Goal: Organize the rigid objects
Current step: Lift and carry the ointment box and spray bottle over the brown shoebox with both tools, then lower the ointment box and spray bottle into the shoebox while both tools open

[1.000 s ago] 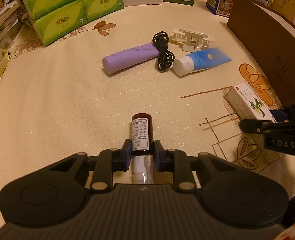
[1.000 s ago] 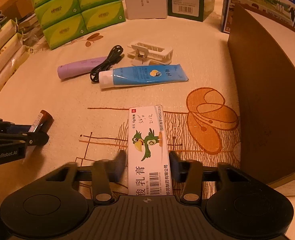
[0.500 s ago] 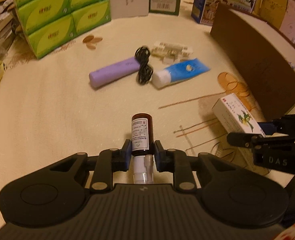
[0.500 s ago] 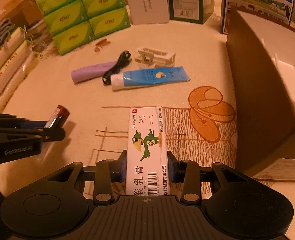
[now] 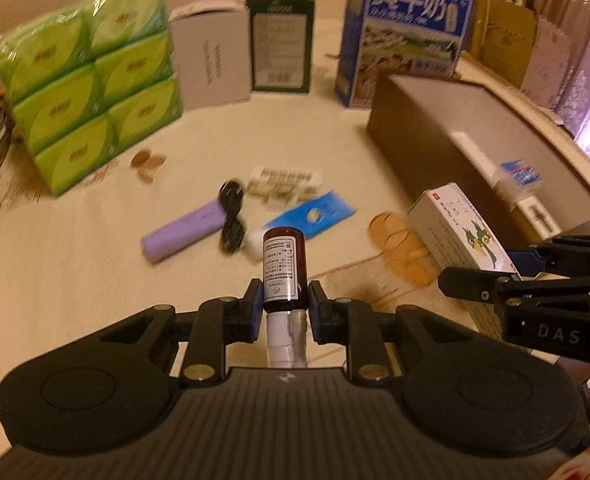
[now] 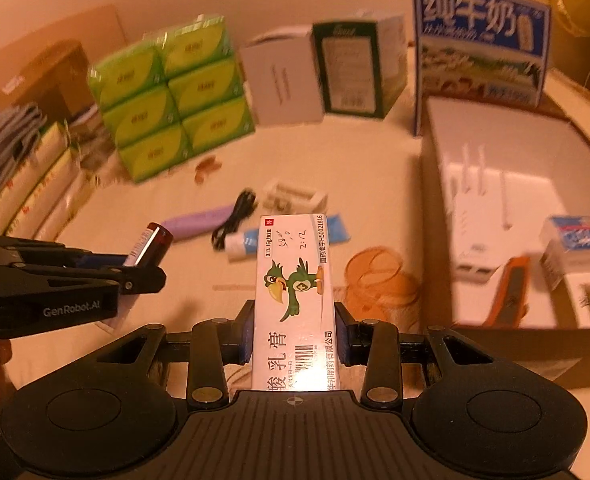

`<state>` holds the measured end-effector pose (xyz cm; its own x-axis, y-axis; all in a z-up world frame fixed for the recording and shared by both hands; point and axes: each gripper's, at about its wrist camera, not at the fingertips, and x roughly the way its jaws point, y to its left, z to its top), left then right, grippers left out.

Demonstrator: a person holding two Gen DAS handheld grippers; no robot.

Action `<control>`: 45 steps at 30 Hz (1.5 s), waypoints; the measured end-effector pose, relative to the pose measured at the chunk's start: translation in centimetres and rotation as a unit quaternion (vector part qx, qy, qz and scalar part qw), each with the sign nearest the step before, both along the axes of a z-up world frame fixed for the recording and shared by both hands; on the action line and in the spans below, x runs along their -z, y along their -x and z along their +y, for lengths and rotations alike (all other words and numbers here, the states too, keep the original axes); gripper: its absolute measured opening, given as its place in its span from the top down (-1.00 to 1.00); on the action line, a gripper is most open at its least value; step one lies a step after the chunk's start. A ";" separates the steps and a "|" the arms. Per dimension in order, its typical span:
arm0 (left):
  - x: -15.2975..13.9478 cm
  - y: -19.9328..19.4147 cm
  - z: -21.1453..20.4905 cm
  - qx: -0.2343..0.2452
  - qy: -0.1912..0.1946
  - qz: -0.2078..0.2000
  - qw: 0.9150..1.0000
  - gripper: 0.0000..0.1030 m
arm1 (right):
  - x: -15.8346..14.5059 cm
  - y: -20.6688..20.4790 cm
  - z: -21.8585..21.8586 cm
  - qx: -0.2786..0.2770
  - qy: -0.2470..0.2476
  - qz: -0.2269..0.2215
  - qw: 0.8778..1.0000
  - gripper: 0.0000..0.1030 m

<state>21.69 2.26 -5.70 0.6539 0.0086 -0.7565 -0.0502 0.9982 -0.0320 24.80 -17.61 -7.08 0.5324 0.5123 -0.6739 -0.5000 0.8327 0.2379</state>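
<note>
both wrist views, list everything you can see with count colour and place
brown bottle: 1, brown with white label, gripped in left tongs
ointment carton: 1, white with green parrot, gripped in right tongs
purple tube: 1, lilac, lying mid-table
black cable: 1, coiled, between the tubes
blue tube: 1, blue with white cap, right of cable
white clip: 1, white, behind blue tube
open box: 1, brown outside, white inside, right side, holds a white router, an orange tool and small boxes
tissue packs: 6 showing, green, stacked far left
milk carton box: 1, blue, behind open box
left tongs: 1, black, shut on bottle
right tongs: 1, black, shut on carton
</note>
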 end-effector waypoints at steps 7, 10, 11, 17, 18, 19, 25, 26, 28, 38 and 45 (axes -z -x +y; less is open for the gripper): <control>-3.0 -2.8 -3.5 0.039 -0.006 -0.037 0.999 0.63 | -3.1 -2.3 -5.0 0.052 -0.016 -0.033 0.998 0.31; -4.0 -4.3 -5.5 0.058 -0.007 -0.048 0.997 0.63 | -3.8 -3.5 -7.5 0.077 -0.014 -0.039 0.996 0.31; -4.3 -4.8 -6.2 0.064 -0.006 -0.051 0.997 0.63 | -4.0 -3.9 -8.3 0.085 -0.014 -0.041 0.995 0.31; -5.4 -8.5 -10.4 0.108 -0.004 -0.061 0.992 0.63 | -4.4 -6.8 -12.4 0.124 -0.004 -0.045 0.991 0.31; -5.5 -9.2 -11.3 0.117 -0.005 -0.062 0.991 0.63 | -4.4 -7.3 -13.1 0.130 -0.003 -0.044 0.991 0.31; -5.5 -9.8 -12.1 0.125 -0.006 -0.064 0.990 0.63 | -4.4 -7.8 -13.7 0.134 -0.004 -0.043 0.990 0.31; -5.3 -14.5 -16.1 0.157 -0.003 -0.059 0.986 0.63 | -4.2 -11.3 -16.4 0.154 -0.004 -0.037 0.987 0.31; -5.1 -15.3 -16.7 0.162 -0.004 -0.057 0.985 0.63 | -4.1 -12.0 -16.7 0.156 -0.002 -0.035 0.987 0.31; -4.6 -16.8 -17.7 0.166 -0.008 -0.051 0.985 0.63 | -3.7 -13.2 -17.1 0.158 0.002 -0.031 0.987 0.31; -0.5 -24.1 -20.9 0.175 0.007 -0.003 0.985 0.63 | -0.6 -20.0 -18.7 0.163 0.020 0.005 0.986 0.31; 1.3 -27.2 -21.8 0.169 0.019 0.013 0.985 0.63 | 1.0 -22.7 -18.9 0.164 0.038 0.020 0.986 0.31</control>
<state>48.90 -19.56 -7.05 0.5945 -0.2342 -0.7693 0.2830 0.9564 -0.0725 47.54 -36.53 -8.05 0.6333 0.2649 -0.7272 -0.1935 0.9640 0.1826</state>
